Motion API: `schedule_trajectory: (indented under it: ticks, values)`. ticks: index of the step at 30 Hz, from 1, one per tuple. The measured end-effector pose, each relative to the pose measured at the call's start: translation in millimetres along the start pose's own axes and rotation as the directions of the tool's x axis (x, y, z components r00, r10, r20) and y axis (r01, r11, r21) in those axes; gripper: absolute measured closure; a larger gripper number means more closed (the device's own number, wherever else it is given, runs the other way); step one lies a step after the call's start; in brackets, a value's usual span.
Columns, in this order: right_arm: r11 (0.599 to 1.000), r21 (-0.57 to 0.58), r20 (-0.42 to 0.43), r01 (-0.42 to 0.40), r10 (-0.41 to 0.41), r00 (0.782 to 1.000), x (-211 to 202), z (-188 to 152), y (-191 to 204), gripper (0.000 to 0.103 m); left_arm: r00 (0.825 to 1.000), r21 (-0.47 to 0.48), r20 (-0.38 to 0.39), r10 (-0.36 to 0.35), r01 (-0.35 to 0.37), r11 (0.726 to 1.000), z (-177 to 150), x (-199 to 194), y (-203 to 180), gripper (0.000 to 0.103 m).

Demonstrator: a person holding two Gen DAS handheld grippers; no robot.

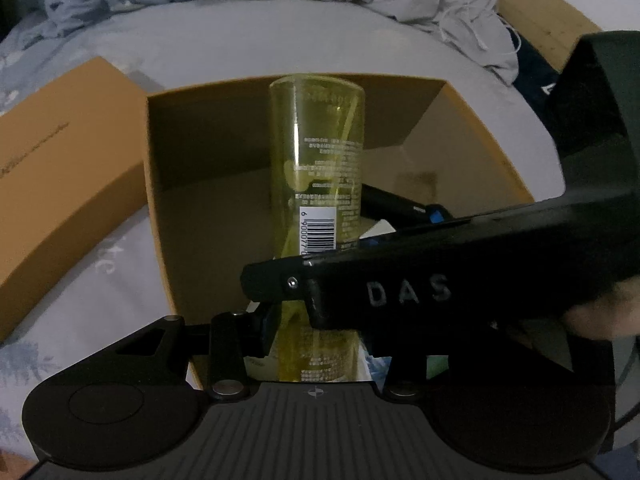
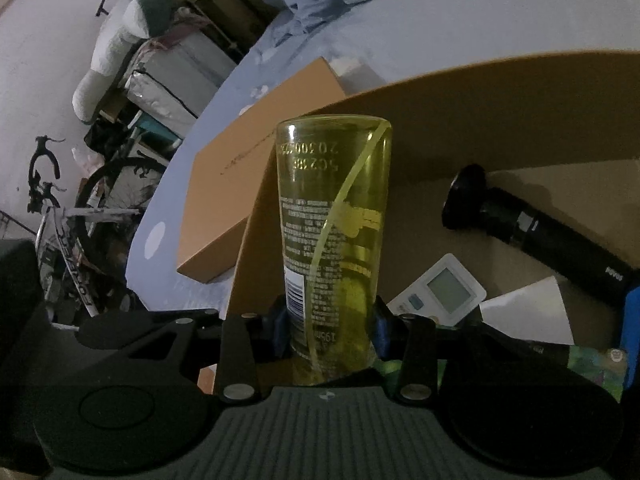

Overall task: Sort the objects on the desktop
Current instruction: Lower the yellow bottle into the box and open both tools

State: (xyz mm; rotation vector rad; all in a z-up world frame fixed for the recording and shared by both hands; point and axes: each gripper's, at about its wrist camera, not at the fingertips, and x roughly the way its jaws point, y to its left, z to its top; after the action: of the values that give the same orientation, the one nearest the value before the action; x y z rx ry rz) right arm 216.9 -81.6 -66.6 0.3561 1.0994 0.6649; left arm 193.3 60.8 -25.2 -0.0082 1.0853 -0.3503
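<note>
i have the yellow bottle (image 2: 334, 240) clamped in my right gripper (image 2: 332, 328), centre of the right wrist frame, blue pads pressing both sides. in the left wrist frame the same bottle (image 1: 318, 168) sits mid-frame over the open cardboard box (image 1: 192, 184), with the right gripper crossing from the right. my left gripper (image 1: 316, 332) also straddles the bottle; i cannot tell whether it pinches. box lid (image 1: 60, 168) at left. inside the box: black cylinder (image 2: 552, 236), small remote (image 2: 444, 290).

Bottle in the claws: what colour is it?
Clear yellow bottle, best seen in the right wrist view.
</note>
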Motion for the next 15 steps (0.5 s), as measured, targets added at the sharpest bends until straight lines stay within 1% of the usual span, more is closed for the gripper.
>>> schedule_trajectory:
  ticks: [2, 4, 6, 9, 13, 14, 15]
  values:
    - [1.0, 0.007, -0.007, 0.004, -0.004, 1.0, 2.0, -0.4, -0.7, 0.063, 1.0, 0.004, 0.004, 0.016, -0.016, 1.0, -1.0, -0.5, -1.6, 0.055]
    - [1.0, 0.014, -0.014, 0.008, -0.007, 1.0, 3.9, -0.8, -1.4, 0.063, 0.999, 0.007, 0.005, 0.031, -0.031, 0.999, -1.5, -1.4, -3.8, 0.05]
    - [1.0, 0.021, -0.022, 0.011, -0.011, 1.0, 5.9, -1.2, -2.1, 0.063, 0.999, 0.012, 0.006, 0.045, -0.045, 0.999, -3.1, -2.8, -6.1, 0.043]
    - [0.999, 0.031, -0.033, 0.017, -0.016, 0.999, 8.9, -1.7, -3.2, 0.062, 0.998, 0.009, 0.009, 0.06, -0.06, 0.998, -5.3, -4.9, -7.3, 0.04]
    - [0.999, 0.043, -0.047, 0.026, -0.024, 0.999, 12.6, -1.5, -4.6, 0.062, 1.0, -0.01, 0.01, 0.03, -0.03, 1.0, -9.2, -11.4, -3.9, 0.037]
    - [0.999, 0.04, -0.05, 0.029, -0.027, 0.998, 13.2, 4.8, -6.3, 0.062, 1.0, -0.013, 0.013, 0.026, -0.026, 1.0, -10.1, -13.2, -3.6, 0.03]
    - [0.999, 0.04, -0.053, 0.028, -0.026, 0.998, 13.7, 14.0, -9.7, 0.062, 1.0, -0.017, 0.015, 0.023, -0.022, 1.0, -11.0, -15.0, -3.3, 0.03]
